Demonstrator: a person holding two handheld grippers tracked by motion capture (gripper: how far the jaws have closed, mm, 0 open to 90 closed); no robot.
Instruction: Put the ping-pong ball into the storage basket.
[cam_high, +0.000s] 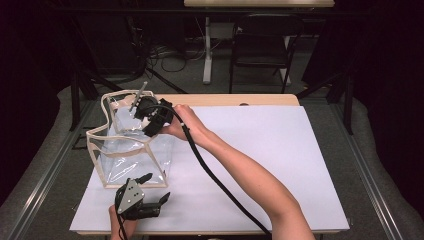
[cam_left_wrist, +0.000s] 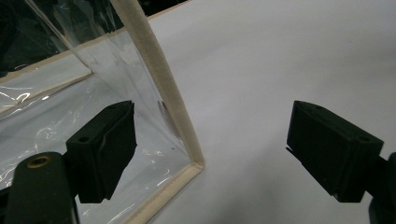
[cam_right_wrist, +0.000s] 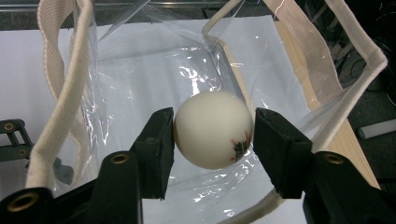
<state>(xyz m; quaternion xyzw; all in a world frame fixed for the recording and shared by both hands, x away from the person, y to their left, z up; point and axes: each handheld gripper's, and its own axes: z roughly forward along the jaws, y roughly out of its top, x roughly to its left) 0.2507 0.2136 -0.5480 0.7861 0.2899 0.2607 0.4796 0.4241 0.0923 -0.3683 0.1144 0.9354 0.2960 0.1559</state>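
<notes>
- Over the open top of the clear plastic bag with cream fabric trim, your right gripper is clamped on a white ball, one black jaw pressed against each side of it.
- Seen from the right gripper view, the ball hangs above the bag's transparent floor, inside the ring of cream trim, and carries a small dark and red mark low on its right side.
- Near the table's front edge, your left gripper sits with its jaws spread wide and nothing between them, just in front of the bag's near bottom corner.
- From the left gripper view, that cream-edged corner stands between the two jaws, closer to the left one.
- Under the bag lies a white sheet covering the wooden table.
</notes>
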